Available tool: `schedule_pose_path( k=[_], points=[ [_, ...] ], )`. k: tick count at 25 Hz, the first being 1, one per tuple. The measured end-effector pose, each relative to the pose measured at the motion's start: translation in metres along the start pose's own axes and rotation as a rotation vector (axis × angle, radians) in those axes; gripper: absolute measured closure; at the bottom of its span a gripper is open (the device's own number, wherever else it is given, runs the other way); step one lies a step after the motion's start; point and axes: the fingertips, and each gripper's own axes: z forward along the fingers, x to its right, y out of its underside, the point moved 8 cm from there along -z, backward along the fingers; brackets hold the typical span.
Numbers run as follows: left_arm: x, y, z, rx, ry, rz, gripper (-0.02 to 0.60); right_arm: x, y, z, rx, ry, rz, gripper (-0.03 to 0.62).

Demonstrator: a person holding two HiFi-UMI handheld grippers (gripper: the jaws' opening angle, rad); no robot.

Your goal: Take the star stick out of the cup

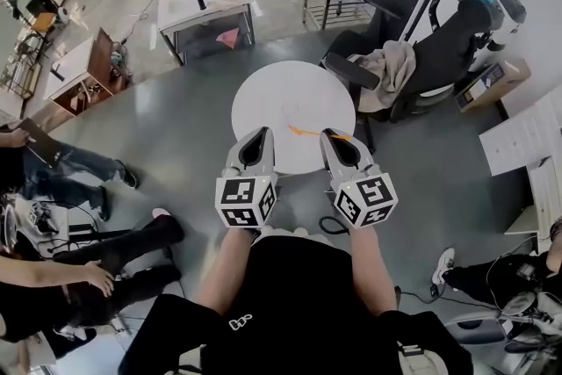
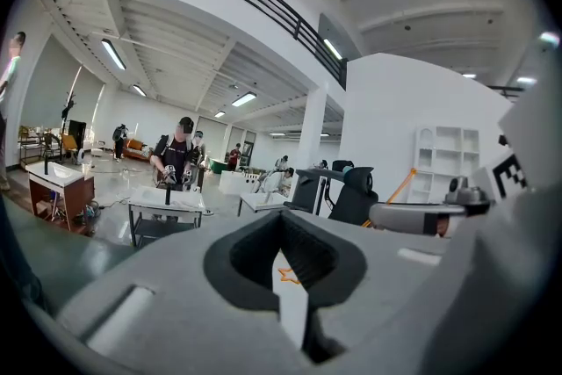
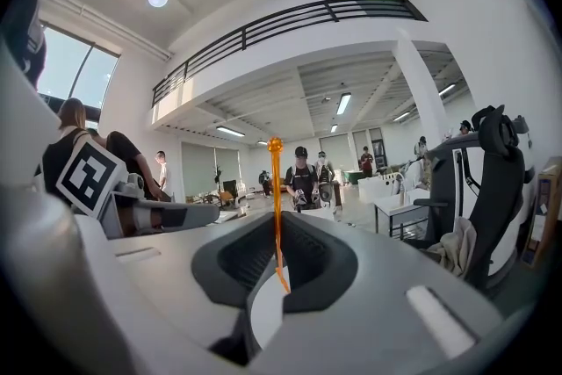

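A thin orange star stick [image 1: 307, 133] hangs level over the round white table [image 1: 290, 83], and my right gripper [image 1: 334, 136] is shut on it. In the right gripper view the stick [image 3: 276, 206] rises from between the pads to a small knob. Its other end reaches left toward my left gripper [image 1: 261, 136]. That gripper hovers at the table's near edge with its jaws together and nothing in them. Through its hollow, in the left gripper view, a small orange star [image 2: 285, 275] shows over the white tabletop. A faint clear shape [image 1: 285, 111] on the table may be the cup; I cannot tell.
A dark office chair [image 1: 413, 57] draped with beige cloth stands right of the table. Two white desks [image 1: 206, 4] stand behind it. Seated people's legs [image 1: 105, 250] are at the left, and another person's shoe [image 1: 443, 263] is at the right.
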Motion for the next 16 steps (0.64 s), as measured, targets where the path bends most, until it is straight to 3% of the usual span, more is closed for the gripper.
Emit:
schedule_pose_path(
  k=[16],
  points=[
    [0.0025,0.0044,-0.0038,0.020,-0.006,-0.007,0.579,-0.0011,0.0016,-0.0025,0.010,-0.003,-0.031,0.574]
  ],
)
